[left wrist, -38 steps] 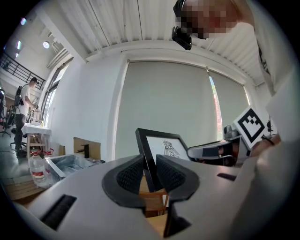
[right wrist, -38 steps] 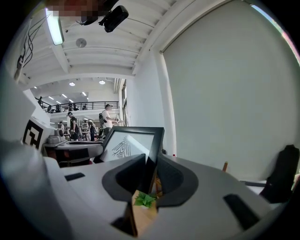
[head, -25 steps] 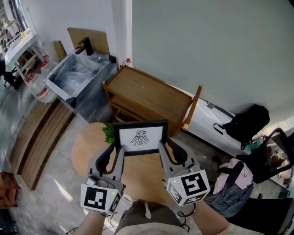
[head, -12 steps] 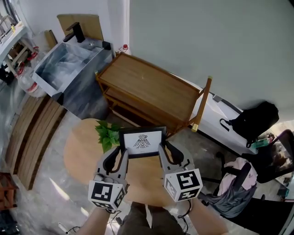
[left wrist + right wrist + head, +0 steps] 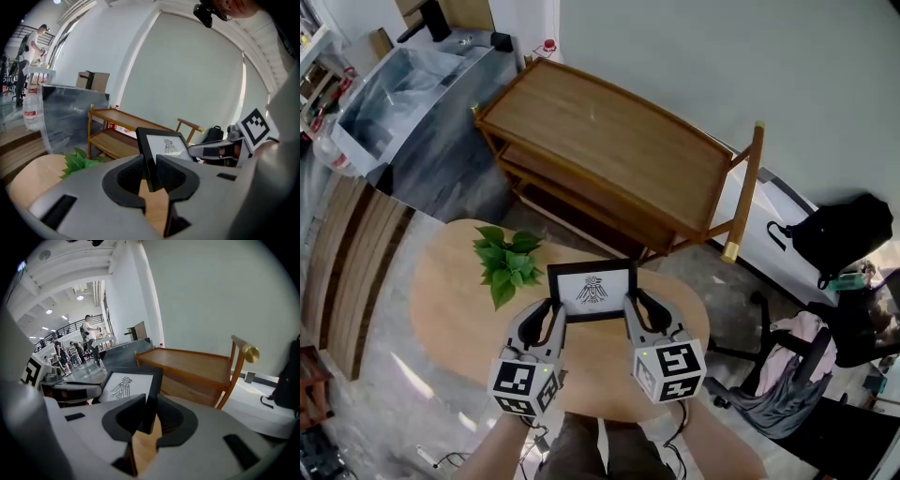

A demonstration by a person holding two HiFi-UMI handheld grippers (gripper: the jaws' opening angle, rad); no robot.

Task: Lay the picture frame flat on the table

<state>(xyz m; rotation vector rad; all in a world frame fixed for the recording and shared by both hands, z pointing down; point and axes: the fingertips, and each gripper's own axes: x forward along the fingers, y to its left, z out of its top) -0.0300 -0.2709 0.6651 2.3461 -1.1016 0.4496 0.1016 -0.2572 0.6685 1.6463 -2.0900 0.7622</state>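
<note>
Grey left gripper (image 5: pixel 554 311) and right gripper (image 5: pixel 629 308) have black-lined jaws, black-and-white marker cubes (image 5: pixel 523 386).

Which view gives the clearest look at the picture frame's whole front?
Head view: the picture frame shows whole and front on, both side edges gripped. The left gripper view and right gripper view each show it slanted, with its near edge clamped between the jaws.

A rounded light-wood table (image 5: pixel 450 309) is seen on a grey floor (image 5: pixel 384 375); a green leafy plant (image 5: pixel 508 264) is set near its far-left edge.
</note>
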